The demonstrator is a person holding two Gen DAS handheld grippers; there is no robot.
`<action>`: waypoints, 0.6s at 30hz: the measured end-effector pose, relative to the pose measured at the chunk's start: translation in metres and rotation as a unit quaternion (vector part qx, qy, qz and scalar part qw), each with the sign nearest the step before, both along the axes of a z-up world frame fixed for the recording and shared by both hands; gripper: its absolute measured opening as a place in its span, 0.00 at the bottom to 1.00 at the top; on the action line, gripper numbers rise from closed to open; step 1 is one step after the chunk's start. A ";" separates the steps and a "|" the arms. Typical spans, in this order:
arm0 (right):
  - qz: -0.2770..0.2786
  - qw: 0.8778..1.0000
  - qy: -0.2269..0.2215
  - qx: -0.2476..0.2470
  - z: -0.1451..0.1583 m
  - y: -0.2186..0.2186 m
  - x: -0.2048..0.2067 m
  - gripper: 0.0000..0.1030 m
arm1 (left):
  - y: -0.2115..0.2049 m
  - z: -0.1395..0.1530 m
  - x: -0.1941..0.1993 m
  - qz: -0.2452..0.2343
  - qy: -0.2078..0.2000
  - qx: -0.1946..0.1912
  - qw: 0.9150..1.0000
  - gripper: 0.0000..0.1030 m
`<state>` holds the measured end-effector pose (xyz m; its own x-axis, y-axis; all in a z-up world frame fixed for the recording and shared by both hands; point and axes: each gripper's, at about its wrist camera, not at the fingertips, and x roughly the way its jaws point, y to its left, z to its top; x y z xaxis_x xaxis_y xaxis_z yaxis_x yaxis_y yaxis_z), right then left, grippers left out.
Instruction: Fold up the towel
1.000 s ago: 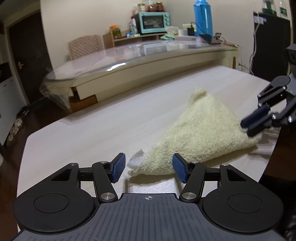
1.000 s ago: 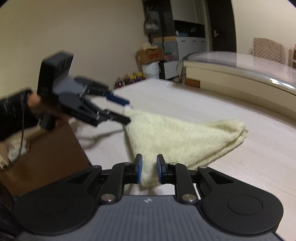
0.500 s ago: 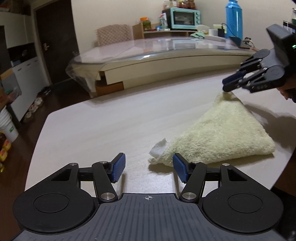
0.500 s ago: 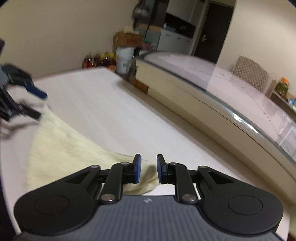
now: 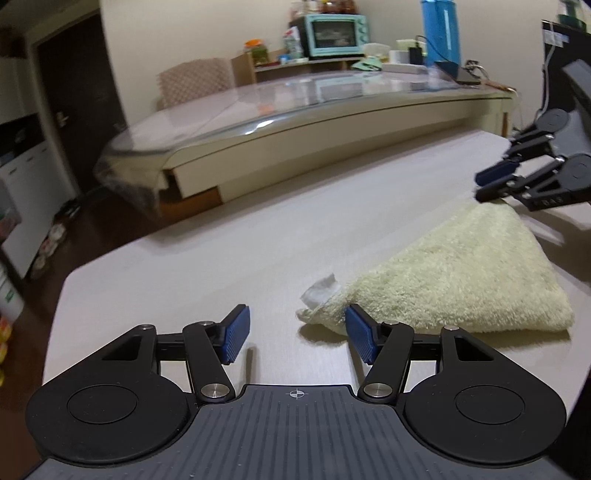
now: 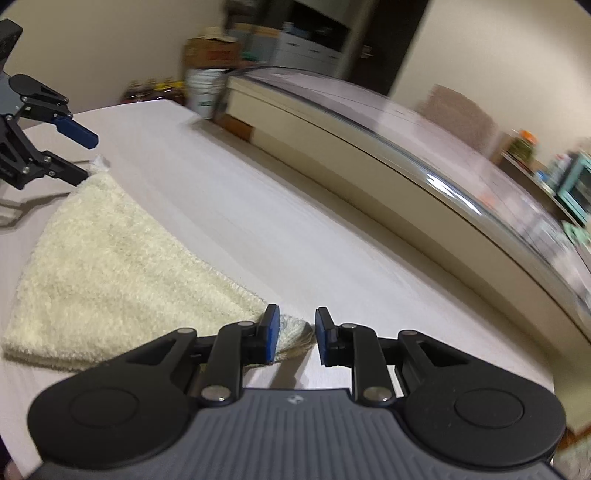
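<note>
A pale yellow towel (image 5: 450, 280) lies folded into a triangle on the light wooden table (image 5: 229, 266); it also shows in the right wrist view (image 6: 110, 258). Its near corner with a white tag (image 5: 320, 291) lies just ahead of my left gripper (image 5: 295, 334), which is open and empty. My right gripper (image 6: 295, 338) is open, its jaws around another towel corner (image 6: 293, 328) without gripping it. It also shows in the left wrist view (image 5: 491, 184) over the far corner. The left gripper shows in the right wrist view (image 6: 79, 155) at the opposite corner.
A second long table with a glass top (image 5: 295, 99) runs behind, with a blue bottle (image 5: 441, 31) and a teal oven (image 5: 334, 35) beyond it. A chair (image 5: 192, 85) stands behind it. The wooden table's edge is close on the left (image 5: 62, 295).
The right gripper moved from the towel's near right corner to its far corner and opened. The left gripper stayed open by the tagged corner. The towel lies flat.
</note>
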<state>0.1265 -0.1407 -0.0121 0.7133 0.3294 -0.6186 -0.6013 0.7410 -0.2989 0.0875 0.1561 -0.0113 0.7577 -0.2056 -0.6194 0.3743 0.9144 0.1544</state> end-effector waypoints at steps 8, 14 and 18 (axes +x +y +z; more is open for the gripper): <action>-0.040 0.999 -0.007 0.010 -0.001 -0.005 -0.013 0.25 | -0.007 0.001 0.020 -0.039 0.002 0.020 0.999 0.60; -0.063 0.996 0.011 0.067 0.018 -0.018 -0.009 0.60 | -0.004 0.008 0.003 -0.011 0.003 -0.001 1.000 0.69; -0.075 0.991 0.031 0.108 0.032 -0.028 -0.026 0.73 | -0.005 0.014 -0.023 0.024 0.014 -0.025 0.999 0.86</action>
<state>0.1005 -0.1685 0.0199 0.7277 0.3519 -0.5887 -0.4916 0.8661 -0.0900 0.0647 0.1508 0.0027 0.7505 -0.2000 -0.6298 0.3330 0.9377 0.0991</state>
